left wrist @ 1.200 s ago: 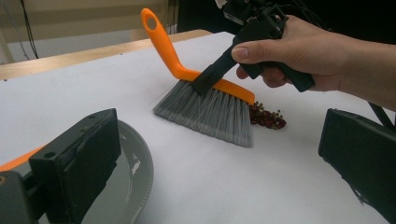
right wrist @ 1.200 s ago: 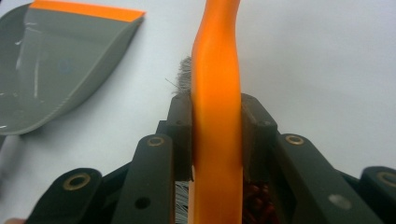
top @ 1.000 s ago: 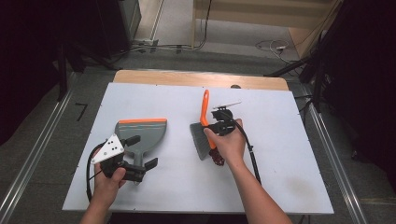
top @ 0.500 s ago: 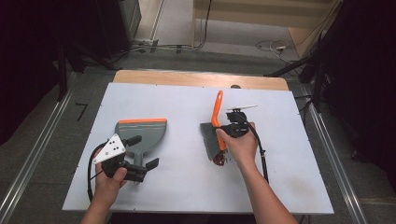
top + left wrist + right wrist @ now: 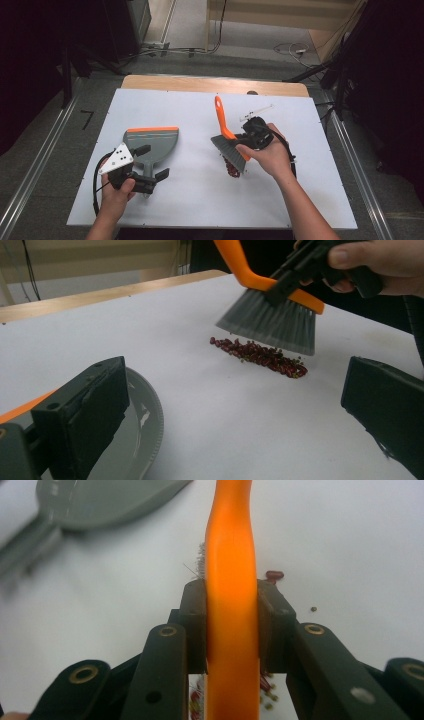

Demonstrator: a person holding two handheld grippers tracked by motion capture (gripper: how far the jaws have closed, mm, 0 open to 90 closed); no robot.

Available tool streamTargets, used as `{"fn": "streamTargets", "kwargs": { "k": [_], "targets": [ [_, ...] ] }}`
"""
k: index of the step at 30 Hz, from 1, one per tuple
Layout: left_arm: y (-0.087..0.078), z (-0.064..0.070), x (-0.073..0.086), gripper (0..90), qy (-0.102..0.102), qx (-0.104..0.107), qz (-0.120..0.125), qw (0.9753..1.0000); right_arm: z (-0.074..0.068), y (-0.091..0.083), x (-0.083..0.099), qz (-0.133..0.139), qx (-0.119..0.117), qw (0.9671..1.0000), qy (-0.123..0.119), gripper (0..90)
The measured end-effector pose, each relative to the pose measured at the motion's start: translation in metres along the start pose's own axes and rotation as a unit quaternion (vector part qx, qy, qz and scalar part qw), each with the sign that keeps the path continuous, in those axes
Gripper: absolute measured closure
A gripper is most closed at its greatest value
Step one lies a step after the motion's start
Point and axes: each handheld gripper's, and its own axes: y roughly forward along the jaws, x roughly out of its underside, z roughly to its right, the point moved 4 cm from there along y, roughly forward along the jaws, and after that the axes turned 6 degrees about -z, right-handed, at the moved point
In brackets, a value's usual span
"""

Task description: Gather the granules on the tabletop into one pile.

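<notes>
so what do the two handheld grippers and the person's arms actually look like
Both are black two-jaw tools. The left gripper carries a grey three-cornered plate with black dots on top, and a black cable loops from it. The right gripper has black linkage arms with brass-coloured pivot pins; a black cable trails along that forearm. Both forearms are bare, with no sleeves or gloves visible.

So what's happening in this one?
A person is sweeping up. The right gripper clamps the orange brush, bristles just above a row of dark red beans on the white table. The left gripper is open beside the grey dustpan, which lies flat and apart from the beans.
</notes>
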Motion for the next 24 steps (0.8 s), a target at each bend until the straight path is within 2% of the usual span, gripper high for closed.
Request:
{"fn": "streamTargets", "kwargs": {
  "k": [2,4,7,10,13,17,19,24],
  "targets": [
    [0.001,0.0,0.0,0.0,-0.001,0.0,0.001,1.0,-0.005,-0.004,0.008,-0.015,0.001,0.9989,-0.045,68.7],
    [0.002,0.001,0.0,0.0,-0.001,0.0,-0.001,1.0,-0.008,-0.009,0.017,-0.021,-0.001,0.9972,-0.071,68.7],
    [0.004,0.001,0.001,0.0,0.0,-0.001,-0.007,1.0,-0.01,-0.015,0.029,-0.023,-0.006,0.9965,-0.081,68.7],
    [0.004,0.001,0.001,0.0,-0.001,-0.001,-0.006,1.0,-0.016,-0.015,0.04,-0.029,-0.017,0.9939,-0.105,68.8],
    [0.003,0.001,0.0,0.0,0.001,-0.003,-0.005,1.0,-0.026,-0.007,0.047,-0.048,-0.03,0.9876,-0.147,68.7],
    [0.004,0.002,0.0,0.0,0.001,-0.002,-0.005,1.0,-0.034,0.007,0.05,-0.077,-0.027,0.979,-0.187,68.8],
    [0.004,0.003,0.0,0.0,0.001,-0.001,-0.004,1.0,-0.031,0.011,0.047,-0.077,-0.023,0.978,-0.192,68.8],
    [0.004,0.003,0.001,0.0,0.001,-0.001,-0.005,1.0,-0.018,0.018,0.037,-0.075,-0.021,0.9783,-0.192,68.4]
  ]
}}
